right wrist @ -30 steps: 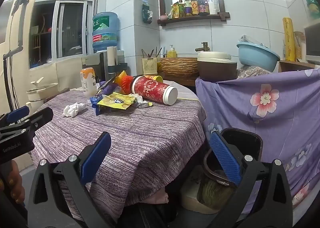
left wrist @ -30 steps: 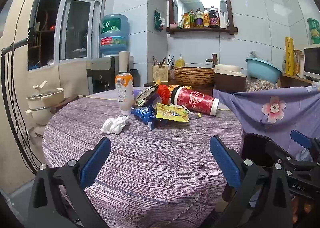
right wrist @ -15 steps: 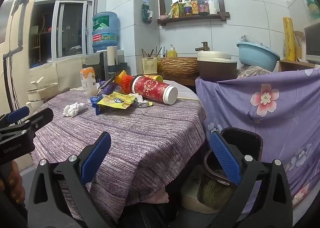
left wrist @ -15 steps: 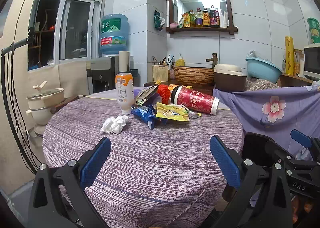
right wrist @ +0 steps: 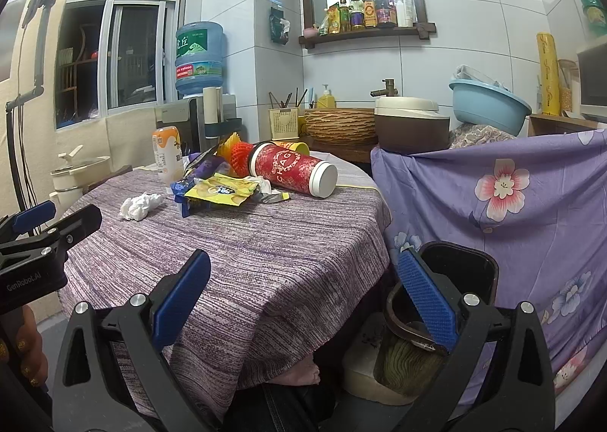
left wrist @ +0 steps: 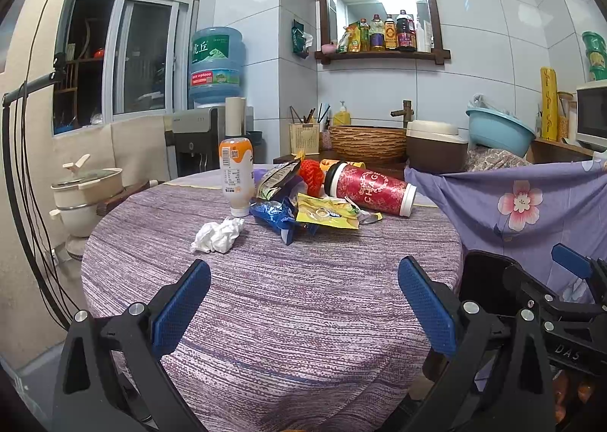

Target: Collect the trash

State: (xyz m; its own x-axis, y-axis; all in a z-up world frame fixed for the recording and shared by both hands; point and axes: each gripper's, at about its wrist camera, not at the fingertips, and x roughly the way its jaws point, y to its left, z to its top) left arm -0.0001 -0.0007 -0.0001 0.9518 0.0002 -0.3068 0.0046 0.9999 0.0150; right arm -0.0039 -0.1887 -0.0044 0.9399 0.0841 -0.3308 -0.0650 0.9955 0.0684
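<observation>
Both grippers, left gripper [left wrist: 303, 303] and right gripper [right wrist: 303, 299], hover level, jaws wide.

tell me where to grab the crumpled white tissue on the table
Pinch the crumpled white tissue across its raised middle, coming from above with the left claw, which is open. It lies alone on the tablecloth, left of the wrapper pile.

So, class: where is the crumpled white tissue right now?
In both views, the tissue lies on the table, left of the blue wrapper, apart from it.
</observation>
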